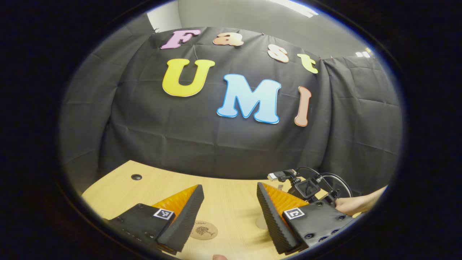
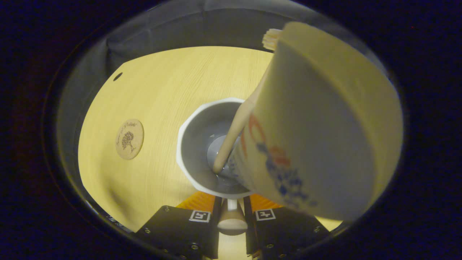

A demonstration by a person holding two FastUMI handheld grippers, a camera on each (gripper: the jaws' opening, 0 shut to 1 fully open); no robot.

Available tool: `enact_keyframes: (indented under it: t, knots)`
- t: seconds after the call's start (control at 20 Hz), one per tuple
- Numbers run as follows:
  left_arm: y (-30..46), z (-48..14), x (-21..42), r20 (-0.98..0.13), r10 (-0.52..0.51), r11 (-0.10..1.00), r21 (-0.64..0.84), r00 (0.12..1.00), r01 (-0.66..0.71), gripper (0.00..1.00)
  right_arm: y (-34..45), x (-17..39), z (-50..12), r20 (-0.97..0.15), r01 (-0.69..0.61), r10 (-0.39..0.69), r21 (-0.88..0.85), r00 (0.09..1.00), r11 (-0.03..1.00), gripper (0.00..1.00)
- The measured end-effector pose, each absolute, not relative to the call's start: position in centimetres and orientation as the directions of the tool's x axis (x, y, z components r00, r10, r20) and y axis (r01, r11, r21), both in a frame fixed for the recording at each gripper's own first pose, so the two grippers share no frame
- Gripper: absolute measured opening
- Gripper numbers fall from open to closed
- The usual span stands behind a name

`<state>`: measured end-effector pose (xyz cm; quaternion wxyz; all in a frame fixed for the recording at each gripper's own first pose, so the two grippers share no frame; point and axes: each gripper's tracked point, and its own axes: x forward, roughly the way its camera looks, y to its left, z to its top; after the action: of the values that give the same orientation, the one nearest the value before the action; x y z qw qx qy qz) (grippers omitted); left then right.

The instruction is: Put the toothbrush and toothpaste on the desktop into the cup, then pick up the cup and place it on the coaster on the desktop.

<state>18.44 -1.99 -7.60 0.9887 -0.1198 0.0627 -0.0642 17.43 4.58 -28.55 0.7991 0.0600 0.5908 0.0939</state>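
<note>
Both of the items to be stowed already stand in the cup (image 2: 209, 144) as the right gripper view has it: the wooden toothbrush (image 2: 238, 122) leans with its handle end on the grey bottom and its bristles up past the rim, and the toothpaste (image 2: 317, 126) tube rises out of the cup close to the lens, its printed side facing the camera; so the first half of the task looks done, and the move to the coaster (image 2: 129, 139) is what remains. The right gripper (image 2: 232, 211) has its fingers drawn narrow around something pale and rounded at the near side of the cup, apparently a handle or lug, though I cannot tell for certain what it is or whether both pads truly press on it; the cup seems to sit on the desktop (image 2: 162, 79) still, and whether it is lifted at all is not clear. The coaster lies bare on the wood, well to the left of the cup in that view. In the left gripper view the left gripper (image 1: 229, 216) hangs wide and empty above the desktop, the coaster beneath and between its fingers; the other gripper and a hand (image 1: 355, 204) show at its right.
</note>
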Motion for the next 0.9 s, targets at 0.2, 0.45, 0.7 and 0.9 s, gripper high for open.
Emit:
enact_keyframes:
  t: [0.2, 0.45, 0.7, 0.9]
  knots:
    - [-1.4, -7.6, 18.1, -0.110, -0.135, 0.965, -0.242, 0.985, 0.105, 0.94, 4.7, 17.5, -28.7, -0.932, -0.064, 0.214, 0.204, 0.293, 0.977, 0.29]
    - [0.1, -7.2, 17.1, -0.099, -0.123, 0.968, -0.233, 0.987, 0.097, 0.94, 5.2, 17.3, -27.6, -0.924, -0.068, 0.234, 0.224, 0.302, 0.972, 0.25]
    - [1.9, -7.1, 16.2, -0.096, -0.106, 0.969, -0.233, 0.990, 0.082, 0.94, 9.1, 16.6, -26.5, -0.915, -0.087, 0.266, 0.251, 0.303, 0.964, 0.29]
    - [4.1, -7.2, 15.1, -0.098, -0.089, 0.971, -0.232, 0.991, 0.064, 0.94, 11.6, 16.6, -25.3, -0.910, -0.109, 0.283, 0.262, 0.302, 0.959, 0.25]
